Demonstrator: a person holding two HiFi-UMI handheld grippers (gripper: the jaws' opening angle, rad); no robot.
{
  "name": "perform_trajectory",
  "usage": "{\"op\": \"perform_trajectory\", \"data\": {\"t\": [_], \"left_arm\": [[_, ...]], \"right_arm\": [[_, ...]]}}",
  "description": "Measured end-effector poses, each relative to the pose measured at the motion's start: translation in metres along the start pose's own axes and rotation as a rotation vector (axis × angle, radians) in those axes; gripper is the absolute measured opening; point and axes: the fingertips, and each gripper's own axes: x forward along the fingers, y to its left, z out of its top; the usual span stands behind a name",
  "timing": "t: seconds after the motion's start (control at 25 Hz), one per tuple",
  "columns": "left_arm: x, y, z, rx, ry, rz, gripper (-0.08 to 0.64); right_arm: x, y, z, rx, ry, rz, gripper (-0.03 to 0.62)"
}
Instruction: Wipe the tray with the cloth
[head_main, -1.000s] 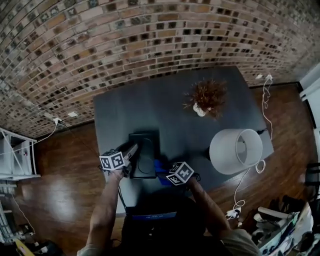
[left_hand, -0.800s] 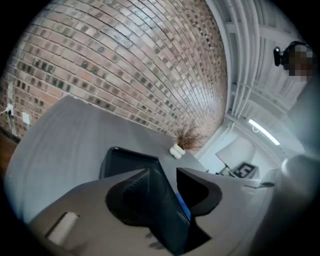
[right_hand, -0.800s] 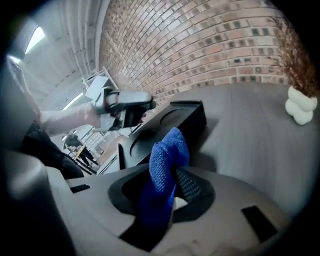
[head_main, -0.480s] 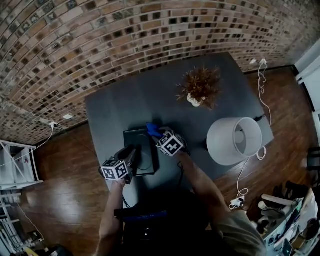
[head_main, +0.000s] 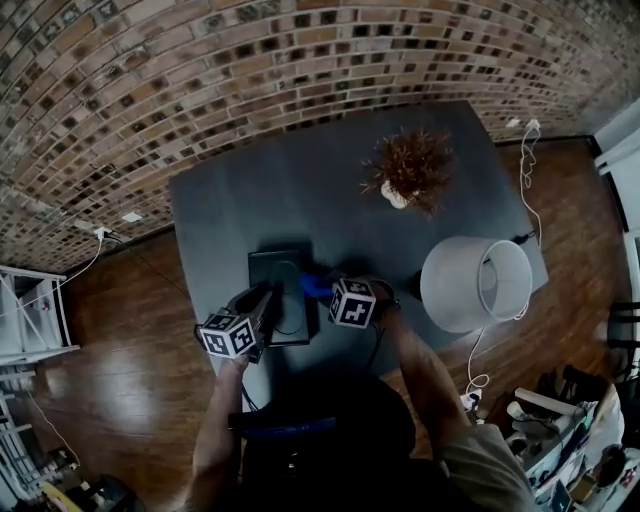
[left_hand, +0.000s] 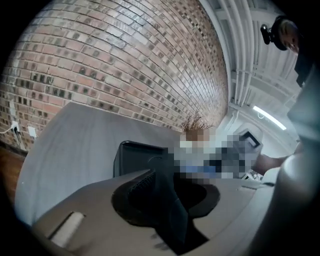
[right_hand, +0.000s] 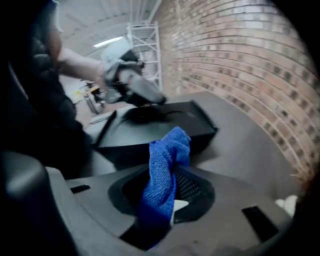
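A black rectangular tray (head_main: 280, 290) lies on the dark grey table (head_main: 300, 200). My left gripper (head_main: 262, 306) is at the tray's near left edge. In the left gripper view the tray (left_hand: 136, 156) runs its rim between the closing jaws of that gripper (left_hand: 160, 192), and the ribbed pad meets the rim. My right gripper (head_main: 320, 290) is shut on a blue cloth (head_main: 312, 285) at the tray's right side. In the right gripper view the cloth (right_hand: 165, 167) stands up out of the right gripper (right_hand: 167, 192), just short of the tray (right_hand: 155, 125), with the left gripper (right_hand: 135, 87) behind it.
A white lamp shade (head_main: 472, 288) stands at the table's right. A dried plant in a small vase (head_main: 408, 185) sits at the back right. A brick wall runs behind the table. Cables lie on the wood floor, and a white shelf (head_main: 30, 310) stands far left.
My right gripper carried the blue cloth from the table's front up over the tray, then drew back a little to the tray's right side. The left gripper stayed at the near left edge.
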Motion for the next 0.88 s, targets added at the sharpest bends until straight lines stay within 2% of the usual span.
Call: {"op": "perform_trajectory", "data": {"t": [0.08,0.12,0.16,0.24,0.36,0.48,0.64,0.72,0.76,0.8,0.88], "left_arm": [[0.001,-0.002,0.000,0.007,-0.002,0.004,0.117],[0.000,-0.002,0.000,0.000,-0.005,0.003,0.117],[-0.001,-0.002,-0.001,-0.011,-0.007,0.001,0.117],[-0.003,-0.003,-0.001,-0.034,-0.006,-0.005,0.117],[-0.003,-0.001,0.002,-0.036,-0.013,0.000,0.114],[-0.003,0.001,0.004,-0.031,-0.022,0.008,0.114],[-0.003,0.000,0.002,-0.004,-0.020,0.011,0.114],[-0.004,0.001,0.001,0.002,-0.013,0.017,0.114],[-0.004,0.002,0.001,0.004,-0.012,0.020,0.114],[-0.004,0.002,0.001,0.006,-0.012,0.019,0.114],[-0.004,0.002,0.002,0.001,-0.014,0.018,0.114]], "right_arm": [[0.003,-0.070,0.005,0.157,-0.041,-0.218,0.109],[0.006,-0.093,0.011,0.210,-0.075,-0.277,0.110],[0.010,-0.105,0.018,0.227,-0.105,-0.291,0.110],[0.018,-0.097,0.029,0.165,-0.119,-0.237,0.110],[0.012,-0.055,0.027,0.039,-0.065,-0.122,0.110],[0.005,0.016,0.016,-0.090,0.019,-0.009,0.112],[-0.005,0.122,0.005,-0.197,0.073,0.121,0.112],[-0.008,0.154,-0.003,-0.166,0.050,0.191,0.112],[-0.008,0.154,-0.009,-0.119,0.038,0.196,0.112],[-0.007,0.139,-0.016,-0.063,0.034,0.162,0.112],[-0.002,0.075,-0.026,0.062,0.038,-0.008,0.112]]}}
